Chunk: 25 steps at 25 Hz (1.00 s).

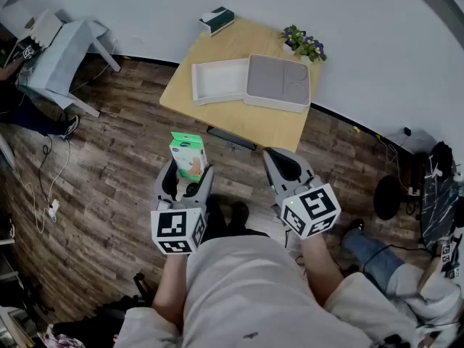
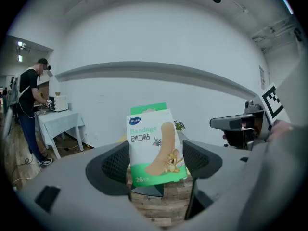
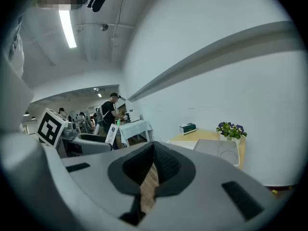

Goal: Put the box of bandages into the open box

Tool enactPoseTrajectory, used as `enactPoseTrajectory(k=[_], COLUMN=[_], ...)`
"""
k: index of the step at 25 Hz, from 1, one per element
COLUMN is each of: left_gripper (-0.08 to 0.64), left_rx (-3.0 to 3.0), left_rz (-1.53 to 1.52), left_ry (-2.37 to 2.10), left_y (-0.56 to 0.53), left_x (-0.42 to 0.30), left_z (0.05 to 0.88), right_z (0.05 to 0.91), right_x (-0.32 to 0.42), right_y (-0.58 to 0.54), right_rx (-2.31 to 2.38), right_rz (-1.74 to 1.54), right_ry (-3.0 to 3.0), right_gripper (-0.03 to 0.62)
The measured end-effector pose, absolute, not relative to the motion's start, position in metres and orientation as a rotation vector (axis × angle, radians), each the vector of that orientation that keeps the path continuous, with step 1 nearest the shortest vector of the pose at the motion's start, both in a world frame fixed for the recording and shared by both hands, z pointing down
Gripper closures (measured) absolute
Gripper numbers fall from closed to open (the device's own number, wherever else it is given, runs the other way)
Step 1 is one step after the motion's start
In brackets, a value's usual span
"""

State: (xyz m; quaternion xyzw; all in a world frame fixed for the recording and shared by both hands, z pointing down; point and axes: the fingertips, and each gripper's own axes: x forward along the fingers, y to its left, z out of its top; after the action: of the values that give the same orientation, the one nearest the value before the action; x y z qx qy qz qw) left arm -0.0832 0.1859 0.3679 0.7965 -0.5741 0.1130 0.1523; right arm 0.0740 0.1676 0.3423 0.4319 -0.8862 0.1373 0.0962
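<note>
The box of bandages (image 1: pixel 187 154), white and green with a cartoon plaster on its front, stands upright between the pads of my left gripper (image 1: pixel 187 174), which is shut on it above the wooden floor. In the left gripper view the box of bandages (image 2: pixel 155 146) fills the middle, held by its sides in the left gripper (image 2: pixel 154 161). My right gripper (image 1: pixel 280 159) hangs beside it with nothing in it; its pads meet in the right gripper view (image 3: pixel 153 154). The open box (image 1: pixel 217 80), white with a grey lid (image 1: pixel 279 84) laid flat, lies ahead on the wooden table (image 1: pixel 239 122).
A tissue box (image 1: pixel 217 19) and a pot of purple flowers (image 1: pixel 304 43) stand at the table's far edge by the white wall. A white-covered table (image 1: pixel 61 56) is far left, with a person (image 2: pixel 30 105) standing at it. Cables and bags lie on the floor at right.
</note>
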Motion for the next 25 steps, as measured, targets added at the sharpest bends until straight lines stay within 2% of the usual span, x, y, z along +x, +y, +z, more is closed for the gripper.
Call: enactPoseTrajectory(k=[12,25], left_gripper=[0.212,0.212], left_rx=[2.279,2.285], left_rz=[0.318,0.314], left_ry=[-1.657,-1.639], left_y=[0.196,0.190], left_x=[-0.085,-0.104], left_z=[0.368,0.368], right_z=[0.346,0.349], right_x=[0.070,0.061], right_y=[0.183,0.173], right_rx=[1.203,1.289], right_rz=[0.368,0.464], right_ry=[-2.626,-2.628], right_gripper=[0.588,0.588])
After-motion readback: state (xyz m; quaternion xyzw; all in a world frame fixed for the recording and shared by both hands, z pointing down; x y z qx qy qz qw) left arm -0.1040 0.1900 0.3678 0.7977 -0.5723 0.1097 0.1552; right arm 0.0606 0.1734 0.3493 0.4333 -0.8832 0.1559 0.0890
